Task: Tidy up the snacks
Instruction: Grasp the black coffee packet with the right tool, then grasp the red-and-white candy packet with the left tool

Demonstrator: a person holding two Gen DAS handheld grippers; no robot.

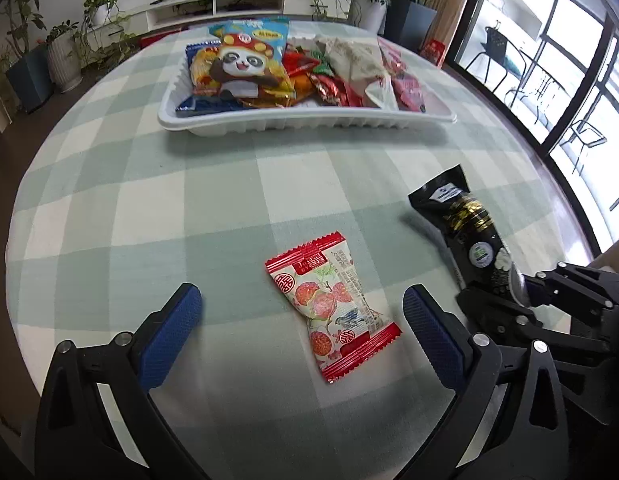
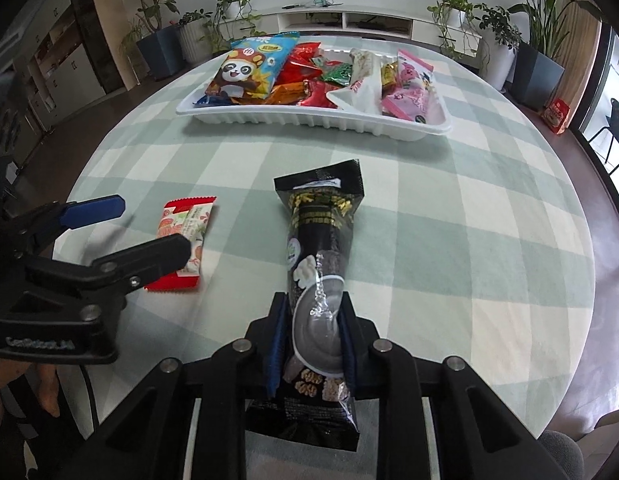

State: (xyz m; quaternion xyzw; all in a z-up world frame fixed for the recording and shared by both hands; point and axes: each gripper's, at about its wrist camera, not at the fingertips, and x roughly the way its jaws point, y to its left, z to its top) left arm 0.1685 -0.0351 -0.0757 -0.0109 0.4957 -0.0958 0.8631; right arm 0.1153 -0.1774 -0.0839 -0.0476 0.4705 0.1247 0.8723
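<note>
A white tray [image 1: 309, 123] full of snack packets stands at the far side of the round table; it also shows in the right wrist view [image 2: 309, 120]. A red-and-white snack packet [image 1: 332, 312] lies flat on the checked cloth between the fingers of my open left gripper [image 1: 301, 320], which hovers around it. From the right wrist view the packet [image 2: 185, 236] lies between the left gripper's fingers [image 2: 141, 232]. My right gripper [image 2: 313, 332] is shut on a long black snack packet [image 2: 319, 240], whose far end points toward the tray. The black packet [image 1: 465, 224] shows at the right of the left wrist view, held by the right gripper [image 1: 521, 288].
The table has a green-and-white checked cloth [image 1: 189, 200]. Potted plants [image 2: 157, 20] and a low white cabinet [image 2: 349, 20] stand beyond it. Glass doors [image 1: 581, 80] are on the right. A small red box [image 2: 555, 114] sits on the floor at right.
</note>
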